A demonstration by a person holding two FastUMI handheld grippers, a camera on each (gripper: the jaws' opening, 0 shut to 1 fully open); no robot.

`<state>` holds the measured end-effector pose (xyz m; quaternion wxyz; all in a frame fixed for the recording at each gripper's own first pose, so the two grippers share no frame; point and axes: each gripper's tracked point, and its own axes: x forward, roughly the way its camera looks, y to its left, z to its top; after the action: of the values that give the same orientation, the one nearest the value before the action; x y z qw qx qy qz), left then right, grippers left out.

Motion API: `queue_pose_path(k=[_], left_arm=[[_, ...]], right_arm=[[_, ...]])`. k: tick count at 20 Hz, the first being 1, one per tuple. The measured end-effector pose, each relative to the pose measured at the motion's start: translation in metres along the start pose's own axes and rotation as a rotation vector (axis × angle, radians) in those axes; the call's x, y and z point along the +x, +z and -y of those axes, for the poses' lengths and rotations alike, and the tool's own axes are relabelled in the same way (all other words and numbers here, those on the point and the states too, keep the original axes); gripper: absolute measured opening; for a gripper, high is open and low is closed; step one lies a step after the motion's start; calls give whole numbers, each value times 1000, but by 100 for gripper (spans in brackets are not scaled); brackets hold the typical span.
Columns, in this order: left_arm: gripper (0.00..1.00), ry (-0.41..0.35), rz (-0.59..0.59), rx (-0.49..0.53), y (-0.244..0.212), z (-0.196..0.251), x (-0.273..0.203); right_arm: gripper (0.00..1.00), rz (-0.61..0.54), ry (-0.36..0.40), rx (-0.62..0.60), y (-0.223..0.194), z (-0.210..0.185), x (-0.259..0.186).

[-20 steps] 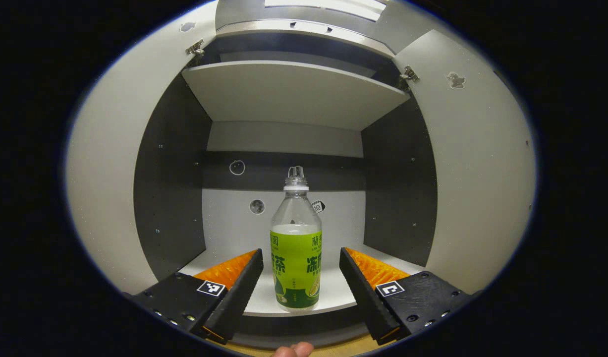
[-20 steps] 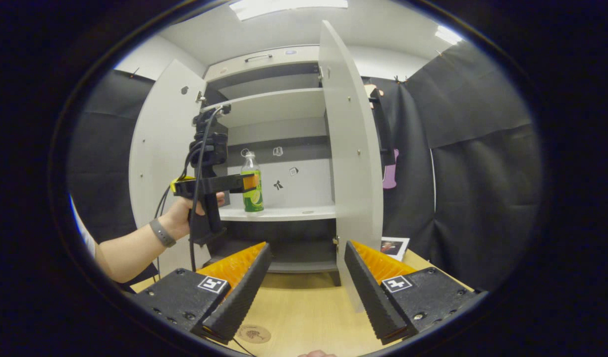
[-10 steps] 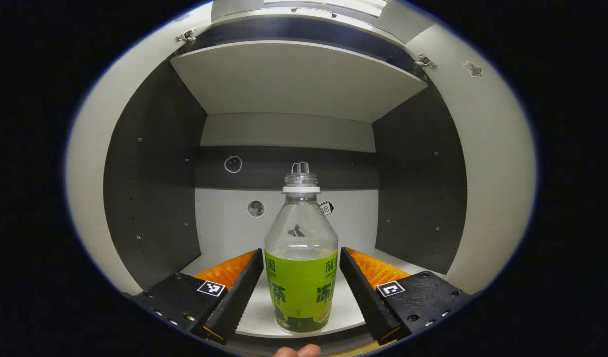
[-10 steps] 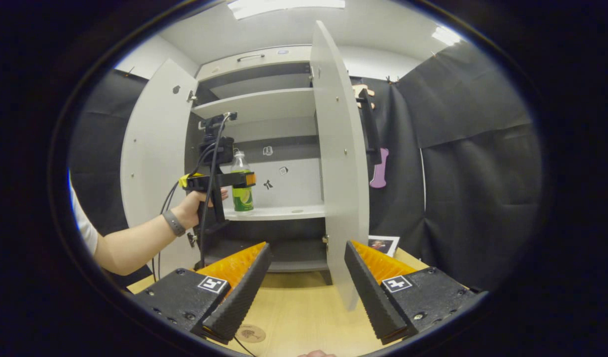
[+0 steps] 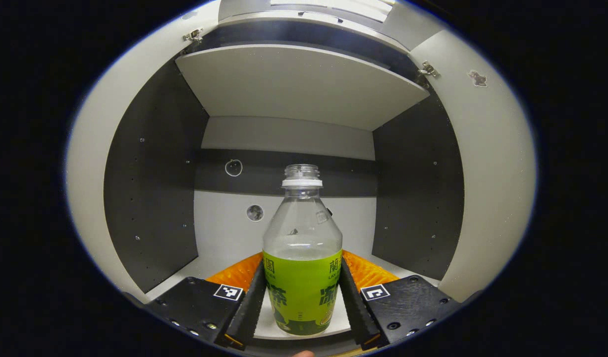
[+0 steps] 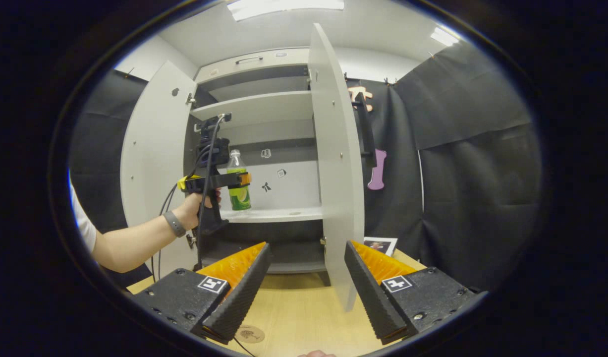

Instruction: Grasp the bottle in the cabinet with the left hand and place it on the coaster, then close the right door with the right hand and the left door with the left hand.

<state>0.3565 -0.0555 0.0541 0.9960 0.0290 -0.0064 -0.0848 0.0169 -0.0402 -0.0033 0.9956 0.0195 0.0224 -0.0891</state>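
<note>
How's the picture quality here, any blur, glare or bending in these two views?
Left gripper view: sharp, evenly lit; fisheye bows the shelf, bottle crisp. Right gripper view: ceiling light blown out, right door curved by distortion, no motion blur.

The person wears a white short sleeve [image 6: 83, 230] and a grey wristband [image 6: 170, 223]. Black tongs [image 6: 304, 282] carry square black-and-white marker tags, screws, and ridged fingers [image 6: 234, 302]. A black cable [image 6: 202, 198] hangs from the far tongs [image 6: 237, 179].

The bottle [image 5: 302, 253] stood upright and uncapped on the cabinet's [image 5: 304, 84] lower shelf, clear above a green label, part-filled. Both pale doors hung open: the left door [image 6: 152, 148] swung wide, the right door [image 6: 336, 163] edge-on. The round coaster [image 6: 250, 333] lay flat on the wooden tabletop, well apart from the bottle.
</note>
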Motion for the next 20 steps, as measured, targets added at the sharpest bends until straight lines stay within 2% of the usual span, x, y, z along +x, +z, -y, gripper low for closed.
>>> queue_pose_path(k=[7, 8, 10, 11, 16, 20], left_arm=[[71, -56, 27, 21, 27, 5, -68], [67, -57, 31, 17, 29, 5, -81], [75, -51, 39, 5, 30, 5, -107], [71, -54, 34, -3, 26, 6, -122], [71, -54, -18, -22, -19, 18, -183], [71, -16, -53, -6, -71, 27, -219]], right_arm=[[98, 20, 66, 10, 14, -11, 0], [98, 25, 75, 15, 16, -13, -1], [98, 26, 100, 37, 18, -19, -2], [98, 25, 114, 41, 20, -21, -2], [98, 70, 178, -38, 50, -24, 5], [98, 132, 182, -67, 79, -21, 9]])
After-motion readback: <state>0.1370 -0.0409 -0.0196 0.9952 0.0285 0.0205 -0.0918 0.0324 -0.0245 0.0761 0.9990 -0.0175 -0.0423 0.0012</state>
